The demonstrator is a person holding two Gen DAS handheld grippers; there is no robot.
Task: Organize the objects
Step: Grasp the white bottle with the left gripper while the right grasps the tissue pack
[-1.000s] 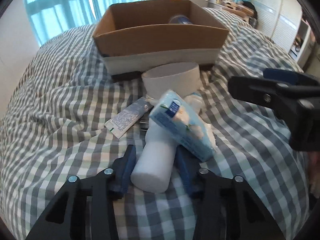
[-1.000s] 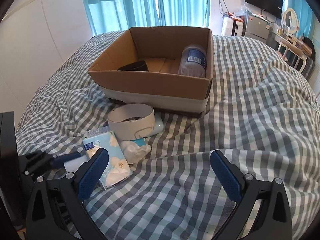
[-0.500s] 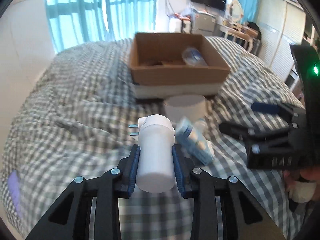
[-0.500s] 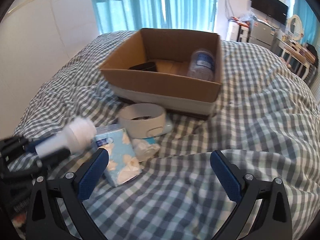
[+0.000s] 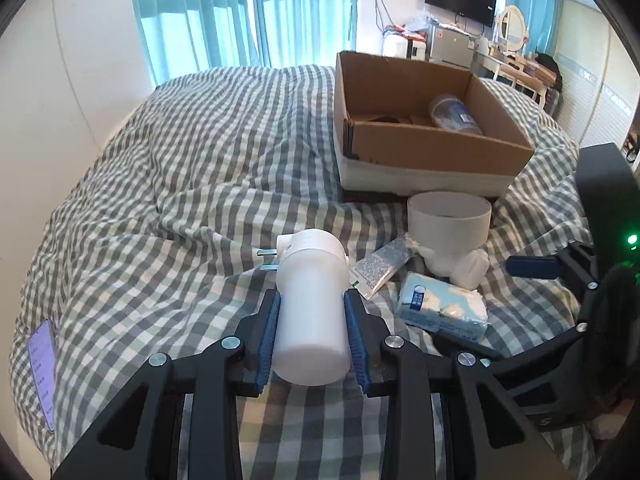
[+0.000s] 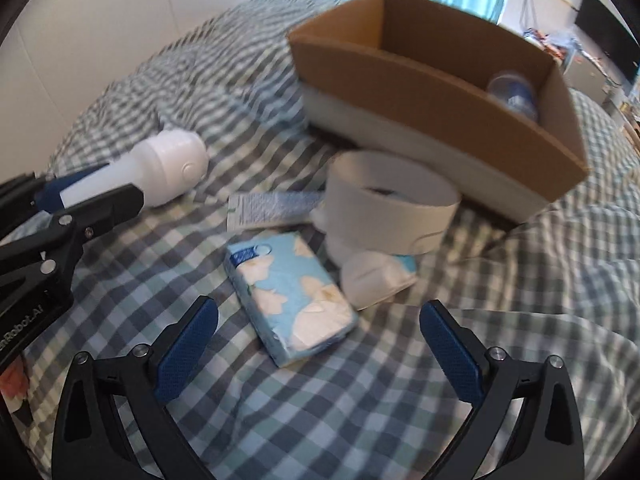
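Note:
My left gripper [image 5: 311,332] is shut on a white cylindrical plug-in device [image 5: 310,304] with metal prongs and holds it above the checked bed; it also shows in the right wrist view [image 6: 160,172]. My right gripper [image 6: 318,338] is open and empty, hovering just over a blue tissue pack [image 6: 290,296], which also shows in the left wrist view [image 5: 442,310]. Beyond lie a white tape ring [image 6: 390,208], a small tube [image 6: 272,206] and a crumpled white pack [image 6: 376,276]. The cardboard box [image 5: 436,148] holds a plastic bottle [image 5: 454,114] and a dark item.
A phone [image 5: 42,364] lies on the bed [image 5: 200,184] at the far left in the left wrist view. Curtains, a wall and furniture with a TV stand behind the bed. The box [image 6: 436,96] sits at the bed's far side.
My left gripper has lifted the white device off the bed and swung left. My right gripper has moved forward and down, over the tissue pack.

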